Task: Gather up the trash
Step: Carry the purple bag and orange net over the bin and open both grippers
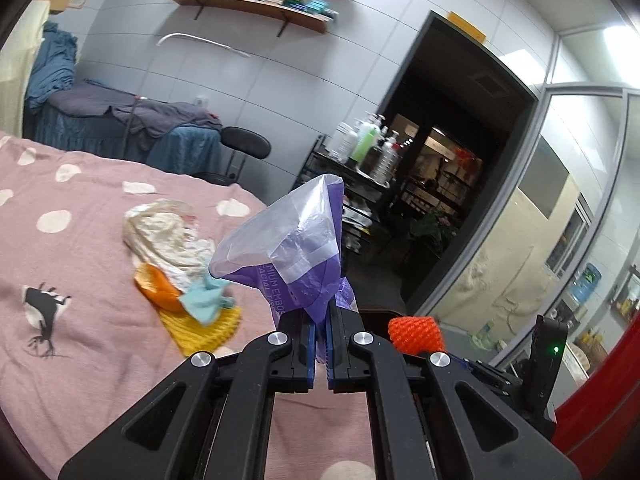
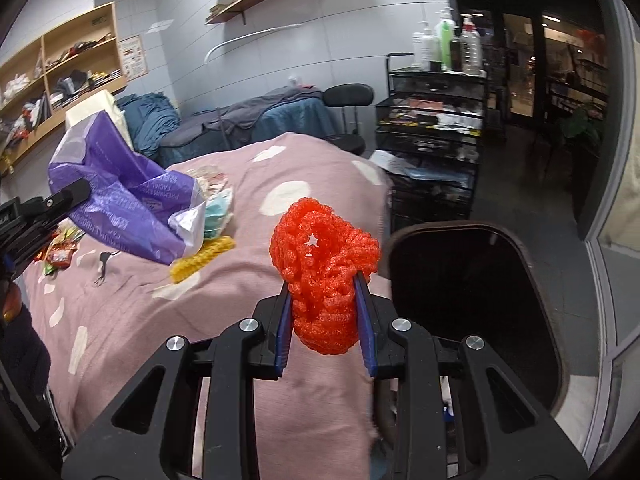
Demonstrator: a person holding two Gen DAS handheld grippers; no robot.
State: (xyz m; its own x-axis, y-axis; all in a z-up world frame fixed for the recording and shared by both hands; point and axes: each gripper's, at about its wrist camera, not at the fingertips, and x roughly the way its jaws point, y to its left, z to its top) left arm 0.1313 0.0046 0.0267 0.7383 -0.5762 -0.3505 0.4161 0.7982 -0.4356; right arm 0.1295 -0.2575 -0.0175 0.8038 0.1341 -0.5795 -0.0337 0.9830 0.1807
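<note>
Pink bedding with white dots (image 1: 80, 240) covers the bed that fills the middle of this room, and a second bed draped in blue and grey (image 2: 280, 114) stands against the tiled wall behind it, under two wooden shelves (image 1: 256, 4). A black wire cart (image 2: 432, 120) topped with pump bottles (image 2: 444, 40) sits beside the dark doorway.

The left hand-held gripper (image 1: 320, 332) is pinched tight on a purple plastic tissue wrapper (image 1: 304, 248), which stands up from between its blue pads and is lifted clear of the bedding. The right hand-held gripper (image 2: 324, 300) is clamped on a bright orange foam net (image 2: 324, 272), held up near the corner of the bed, just beside the open mouth of a dark trash bin (image 2: 480, 300) on the floor.

More litter lies on the bed: a crumpled clear bag with whitish paper inside (image 1: 168, 232), an orange piece (image 1: 158, 288) touching it, a teal scrap (image 1: 206, 298) and a yellow foam net (image 1: 204, 330) at the near end of the heap. From the right wrist view, some colourful snack wrappers (image 2: 60, 250) lie farther along the bedding, near the left gripper's body.
</note>
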